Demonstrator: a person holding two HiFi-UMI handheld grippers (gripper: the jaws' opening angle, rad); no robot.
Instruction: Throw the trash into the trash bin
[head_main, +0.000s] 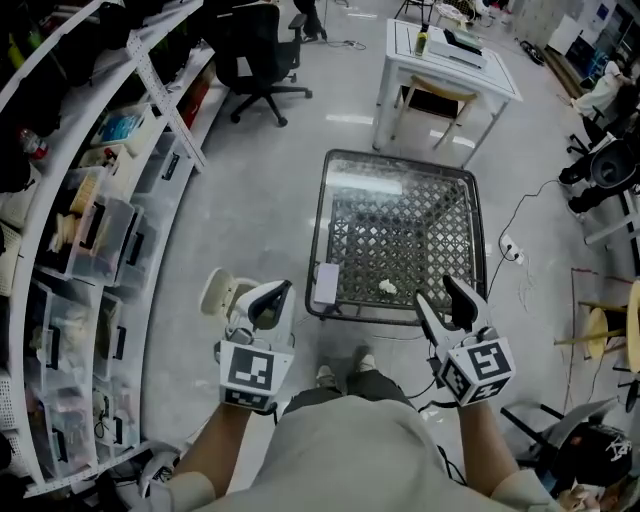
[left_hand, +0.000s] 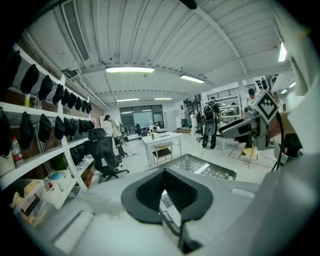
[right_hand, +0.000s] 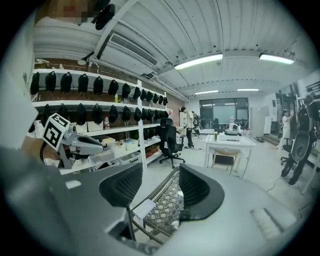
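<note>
A black wire mesh bin (head_main: 322, 240) stands on the floor straight ahead of me. A small crumpled white scrap (head_main: 387, 288) lies in it near its front wall, and a flat white card (head_main: 326, 283) rests at its front left corner. My left gripper (head_main: 283, 288) hovers just left of that corner, its fingertips together with nothing between them. My right gripper (head_main: 433, 290) is over the bin's front right edge, open and empty. In the left gripper view the jaws (left_hand: 165, 172) meet at the tips, with the bin (left_hand: 202, 167) beyond. In the right gripper view the jaws (right_hand: 161, 182) stand apart around the bin (right_hand: 167, 210) and the card (right_hand: 145, 206).
Storage shelves (head_main: 90, 230) with bins and boxes run along the left. A black office chair (head_main: 262, 50) and a white table (head_main: 445, 65) with a chair under it stand beyond the bin. A power strip and cable (head_main: 508, 248) lie on the floor at right.
</note>
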